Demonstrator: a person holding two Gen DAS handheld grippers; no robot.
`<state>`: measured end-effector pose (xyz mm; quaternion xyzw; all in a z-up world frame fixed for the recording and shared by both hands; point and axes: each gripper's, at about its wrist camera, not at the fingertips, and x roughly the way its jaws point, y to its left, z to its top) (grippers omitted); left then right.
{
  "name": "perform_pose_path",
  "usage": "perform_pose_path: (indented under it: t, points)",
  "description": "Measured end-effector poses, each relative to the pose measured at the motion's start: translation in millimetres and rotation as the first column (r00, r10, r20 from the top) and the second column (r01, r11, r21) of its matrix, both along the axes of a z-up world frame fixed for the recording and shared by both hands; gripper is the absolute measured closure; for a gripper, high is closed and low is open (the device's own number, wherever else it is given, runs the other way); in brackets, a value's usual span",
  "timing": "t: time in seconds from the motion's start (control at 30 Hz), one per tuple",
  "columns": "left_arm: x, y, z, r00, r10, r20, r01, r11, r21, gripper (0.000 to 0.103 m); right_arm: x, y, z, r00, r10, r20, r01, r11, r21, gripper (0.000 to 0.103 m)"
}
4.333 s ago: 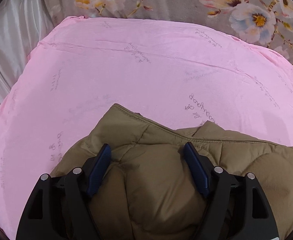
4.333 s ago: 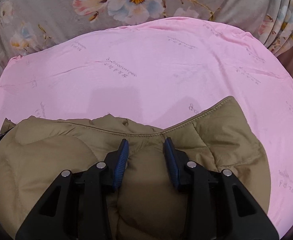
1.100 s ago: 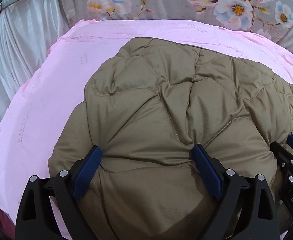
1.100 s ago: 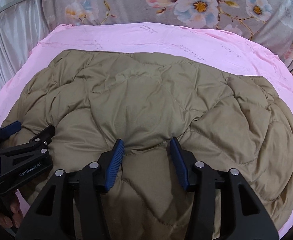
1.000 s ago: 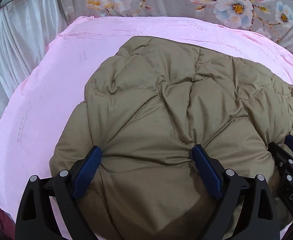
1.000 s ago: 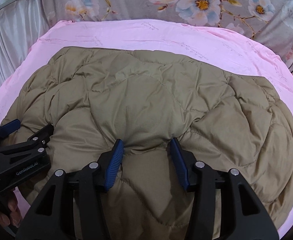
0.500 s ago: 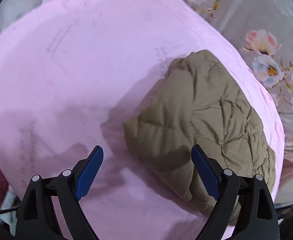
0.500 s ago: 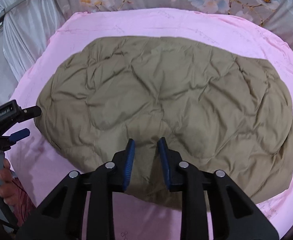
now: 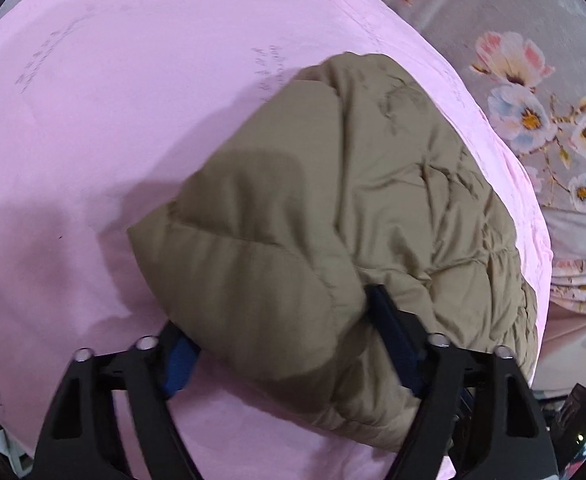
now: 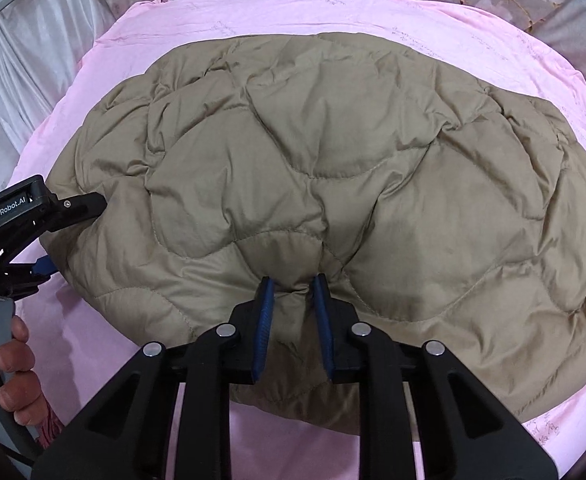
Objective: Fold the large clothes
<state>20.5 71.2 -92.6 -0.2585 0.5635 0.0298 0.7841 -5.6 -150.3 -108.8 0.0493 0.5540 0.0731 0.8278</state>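
Note:
A khaki quilted puffer jacket (image 10: 325,184) lies spread on a pink sheet (image 10: 433,20). My right gripper (image 10: 292,286) is shut on a pinch of its near edge. In the left wrist view the jacket (image 9: 353,200) fills the space between the wide-apart fingers of my left gripper (image 9: 277,328), which straddles the jacket's left end; the fingers are not pressing it. The left gripper also shows in the right wrist view (image 10: 49,236) at the jacket's left edge, held by a hand.
The pink sheet (image 9: 113,80) covers the bed. Grey floral bedding (image 9: 533,100) lies behind it, and a white curtain (image 10: 33,60) hangs at the far left. The bed's near edge runs just below both grippers.
My left gripper let go, swung round to the jacket's left end and moved in over it. My right gripper closed and now pinches the near edge of the flattened jacket.

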Motion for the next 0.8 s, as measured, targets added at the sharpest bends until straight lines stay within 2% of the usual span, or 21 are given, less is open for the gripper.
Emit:
perform_pose_path:
  t: [0.03, 0.07, 0.13, 0.17, 0.27, 0.37, 0.43, 0.53, 0.6, 0.7, 0.8]
  points:
    - [1.2, -2.1, 3.1, 1.000, -0.011, -0.002, 0.011, 1.000, 0.009, 0.045, 0.1, 0.0, -0.2, 1.000, 0.003, 0.003, -0.003, 1.000, 0.000, 0.083]
    - [2.8, -4.3, 8.4, 1.000, -0.025, 0.003, 0.025, 1.000, 0.012, 0.059, 0.0, -0.2, -0.6, 1.000, 0.003, 0.003, -0.003, 1.000, 0.003, 0.083]
    - [4.5, -7.4, 21.6, 0.998, -0.045, 0.034, 0.044, 0.999, 0.011, 0.079, -0.3, -2.6, 2.5, 1.000, -0.006, -0.001, 0.006, 1.000, 0.023, 0.083]
    - [4.0, -7.9, 30.7, 0.997, -0.053, 0.060, 0.053, 0.999, -0.003, 0.085, -2.3, -5.5, 5.2, 1.000, -0.020, -0.003, 0.020, 0.999, 0.038, 0.083]
    - [2.7, -14.1, 59.8, 0.988, -0.084, 0.132, 0.087, 0.996, -0.015, 0.090, -16.9, -21.8, 24.2, 0.998, -0.067, 0.017, 0.065, 0.991, 0.113, 0.086]
    - [0.4, -20.4, 92.0, 0.970, -0.121, 0.211, 0.123, 0.992, 0.003, 0.091, -40.4, -36.3, 45.1, 0.995, -0.075, 0.061, 0.066, 0.989, 0.133, 0.086]
    - [-0.9, -22.3, 110.9, 0.957, -0.138, 0.255, 0.138, 0.990, 0.021, 0.092, -54.2, -43.1, 50.1, 0.995, -0.081, 0.059, 0.071, 0.986, 0.148, 0.086]
    - [-4.0, -20.1, 132.0, 0.943, -0.157, 0.295, 0.148, 0.988, 0.053, 0.092, -57.5, -40.4, 38.0, 0.997, -0.071, 0.015, 0.067, 0.981, 0.183, 0.086]
    - [-6.3, -19.3, 143.7, 0.935, -0.178, 0.308, 0.161, 0.984, 0.079, 0.093, -51.6, -23.5, 25.8, 0.999, -0.028, -0.022, 0.032, 0.976, 0.217, 0.086]
    - [-10.2, -26.1, 159.7, 0.922, -0.208, 0.327, 0.186, 0.978, 0.099, 0.093, -43.3, 8.6, 16.4, 0.998, 0.067, -0.020, -0.061, 0.972, 0.226, 0.086]
    - [-16.5, -44.3, 179.3, 0.893, -0.278, 0.353, 0.251, 0.961, 0.119, 0.093, -39.4, 25.8, 8.8, 0.991, 0.132, 0.005, -0.129, 0.961, 0.245, 0.086]
